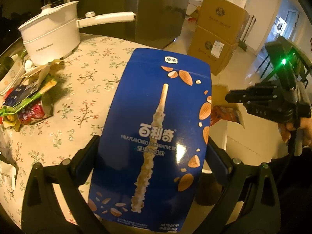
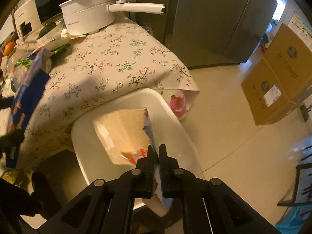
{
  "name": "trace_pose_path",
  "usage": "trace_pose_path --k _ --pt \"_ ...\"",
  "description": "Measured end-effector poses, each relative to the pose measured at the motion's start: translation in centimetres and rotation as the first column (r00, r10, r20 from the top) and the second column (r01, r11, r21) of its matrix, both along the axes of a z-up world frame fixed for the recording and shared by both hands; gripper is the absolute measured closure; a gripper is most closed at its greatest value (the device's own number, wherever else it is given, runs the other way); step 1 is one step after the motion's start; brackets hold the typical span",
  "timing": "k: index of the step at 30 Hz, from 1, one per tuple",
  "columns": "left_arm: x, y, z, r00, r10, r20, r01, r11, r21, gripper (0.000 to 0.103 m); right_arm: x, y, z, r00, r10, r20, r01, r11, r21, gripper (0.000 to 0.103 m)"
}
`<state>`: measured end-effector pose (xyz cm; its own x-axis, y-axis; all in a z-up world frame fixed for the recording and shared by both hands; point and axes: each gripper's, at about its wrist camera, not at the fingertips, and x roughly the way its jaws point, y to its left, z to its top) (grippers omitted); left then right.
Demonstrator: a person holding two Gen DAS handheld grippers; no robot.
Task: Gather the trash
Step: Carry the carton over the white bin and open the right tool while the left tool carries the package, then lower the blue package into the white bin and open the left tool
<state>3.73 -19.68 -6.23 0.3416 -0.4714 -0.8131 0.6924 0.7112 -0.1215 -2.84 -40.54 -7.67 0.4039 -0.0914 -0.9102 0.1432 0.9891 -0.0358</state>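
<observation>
Between the left gripper's (image 1: 152, 152) fingers sits a blue snack box (image 1: 154, 128), clamped by its long sides and held face-up over the table (image 1: 81, 89). Gripper tilts down toward the tabletop, box standing roughly along the fingers.

Right gripper (image 2: 156, 152) points steeply down over a white bin (image 2: 175, 120) beside the table edge. A torn piece of cardboard (image 2: 124, 132) hangs from it into the bin's mouth, brown inside, printed outer face. Jaws stand only slightly apart with the cardboard's edge between them; whether the pads press on it is hard to say, as the gap is narrow and shadowed. From the left wrist view the right gripper (image 1: 228, 97) shows at the table's far side, a hand (image 1: 292, 130) on its grip, cardboard (image 1: 226, 109) at its tip.

Outward: a heap of wrappers (image 1: 27, 101) and a red can (image 1: 33, 113) lie at the table's left edge, well apart from the box. White pot (image 1: 52, 37) with long handle at the far corner. Floral cloth covers the table. Stacked cartons (image 1: 216, 33) on the floor beyond, grey fridge (image 2: 214, 23) behind.
</observation>
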Motion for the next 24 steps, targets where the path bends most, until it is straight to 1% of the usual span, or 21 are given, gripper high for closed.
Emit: trace_pose_path --k 1,2,3,4,5,9,11,14,18,22,24 --pt "-0.2 -0.3 -0.1 1.0 -0.004 -0.002 0.004 1.0 0.003 0.004 -0.1 -0.1 0.2 1.0 -0.006 0.006 0.006 1.0 0.003 0.08" --pt "-0.3 -0.6 -0.1 1.0 -0.01 -0.007 0.01 1.0 0.006 0.004 -0.1 -0.2 0.3 1.0 -0.011 0.012 0.011 1.0 0.001 0.067" --pt "-0.3 -1.0 -0.3 1.0 -0.016 -0.01 0.017 1.0 0.01 0.004 -0.3 -0.3 0.6 1.0 -0.019 0.024 0.019 1.0 -0.004 0.06" --pt "-0.4 -1.5 -0.4 1.0 -0.025 -0.013 0.025 1.0 0.016 0.004 -0.4 -0.4 0.7 0.999 -0.023 0.034 0.023 1.0 -0.007 0.049" --pt "-0.5 -2.0 -0.6 0.999 -0.036 -0.017 0.036 0.999 0.024 0.004 -0.7 -0.6 1.0 0.999 -0.024 0.046 0.025 1.0 -0.01 0.045" --pt "-0.7 -3.8 -1.4 0.997 -0.073 -0.035 0.075 0.995 0.06 0.004 -1.4 -1.3 1.5 0.997 -0.039 0.059 0.041 0.999 -0.032 0.043" --pt "-0.7 -4.8 -2.2 0.995 -0.088 -0.046 0.092 0.992 0.086 0.004 -1.7 -1.7 1.3 0.998 -0.044 0.052 0.047 0.998 -0.051 0.04" --pt "-0.7 -5.9 -2.9 0.994 -0.095 -0.057 0.1 0.989 0.106 0.004 -2.2 -2.1 0.8 0.998 -0.046 0.031 0.049 0.994 -0.093 0.037" --pt "-0.4 -7.1 -3.8 0.992 -0.105 -0.068 0.113 0.985 0.133 0.004 -2.7 -2.8 0.2 0.999 -0.045 0.009 0.046 0.991 -0.125 0.036" --pt "-0.6 -8.4 -4.6 0.989 -0.126 -0.082 0.138 0.978 0.16 0.003 -2.9 -3.0 0.0 0.999 -0.041 0.005 0.041 0.989 -0.145 0.036" --pt "-0.8 -8.9 -4.7 0.987 -0.14 -0.074 0.15 0.976 0.156 0.003 -3.0 -3.1 0.0 0.999 -0.037 0.007 0.037 0.988 -0.153 0.035"
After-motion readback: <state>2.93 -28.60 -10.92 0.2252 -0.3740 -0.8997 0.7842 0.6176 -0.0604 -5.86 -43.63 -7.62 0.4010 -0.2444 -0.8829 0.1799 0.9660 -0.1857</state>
